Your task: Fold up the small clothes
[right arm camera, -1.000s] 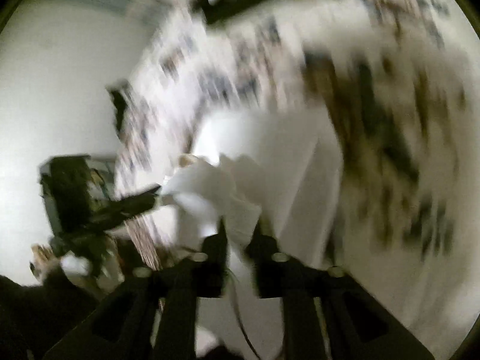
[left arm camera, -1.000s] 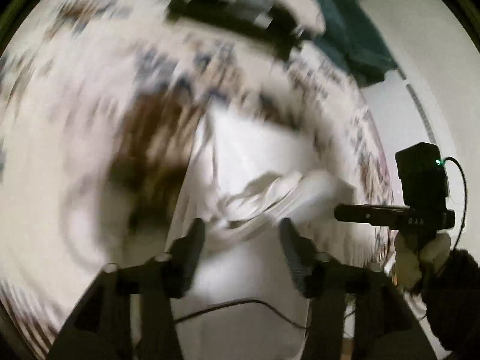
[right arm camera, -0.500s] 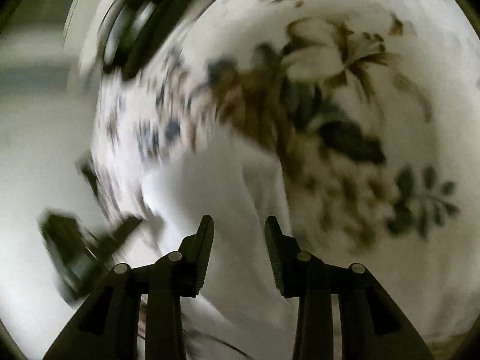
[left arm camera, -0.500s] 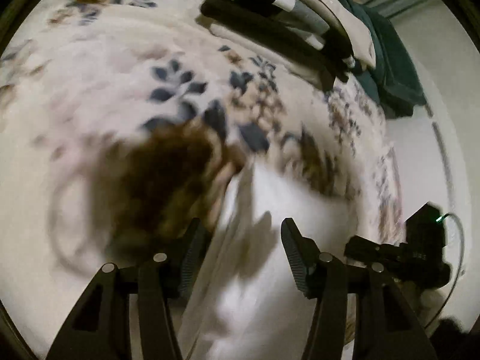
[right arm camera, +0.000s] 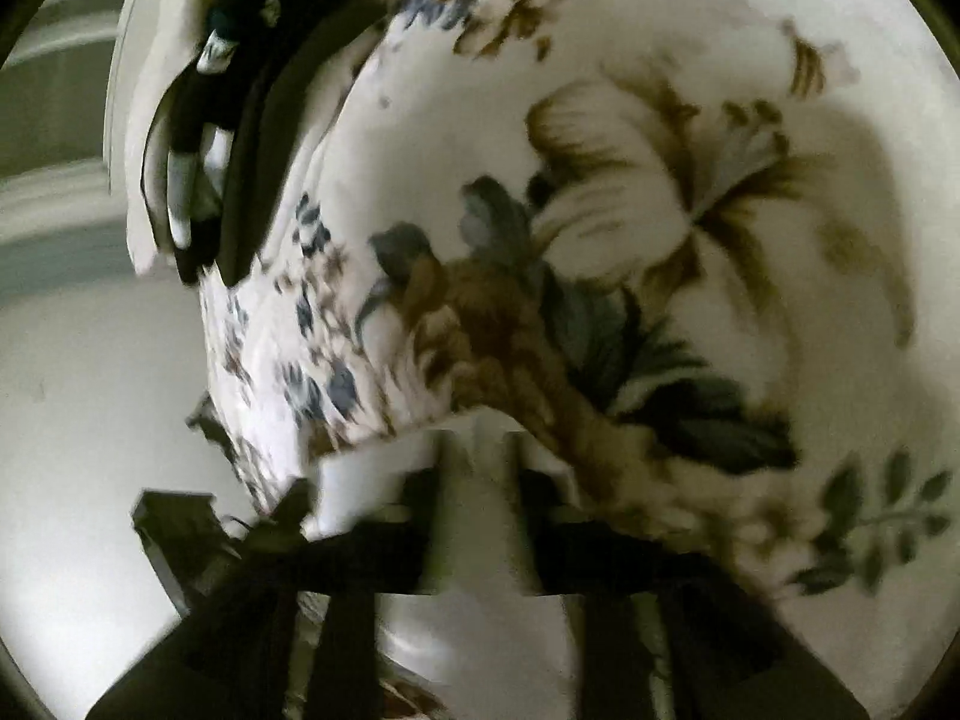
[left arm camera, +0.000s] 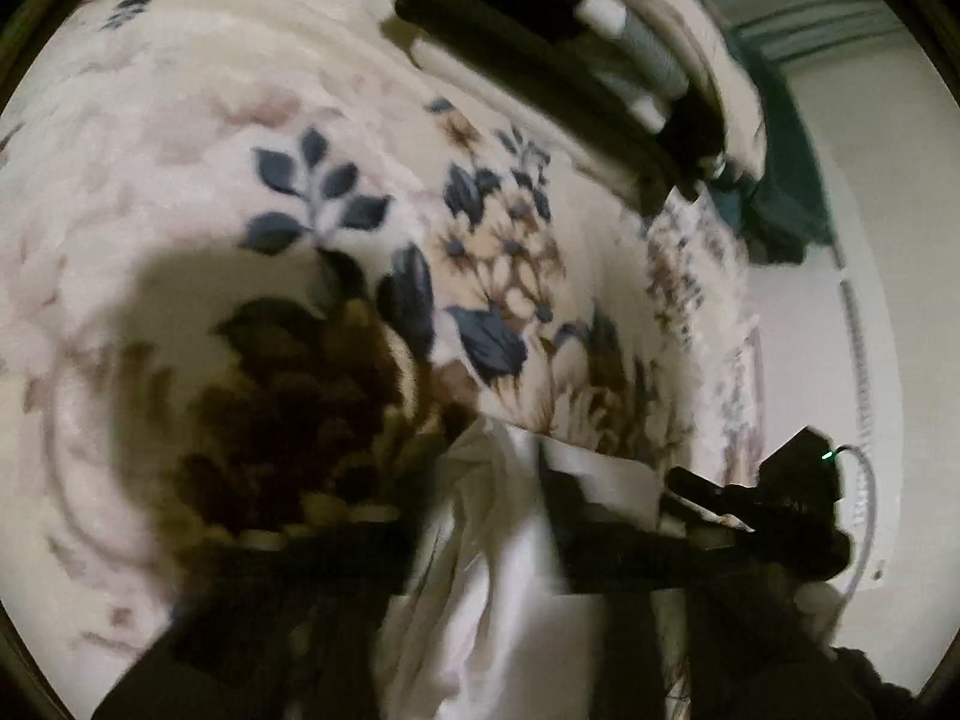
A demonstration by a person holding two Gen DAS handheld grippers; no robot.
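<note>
Both grippers low over a white garment on the flowered bed.

The left gripper [left arm camera: 486, 516] has its fingers apart, with the white garment [left arm camera: 498, 588] lying between them; the right gripper [right arm camera: 480, 516] also stands open over the same cloth [right arm camera: 474, 630], probably to take an edge for a fold. The blur hides any contact. The garment rests on the floral blanket [left arm camera: 240, 120], near its edge; folded dark clothes [left arm camera: 540, 30] lie well apart, likely already finished.
</note>
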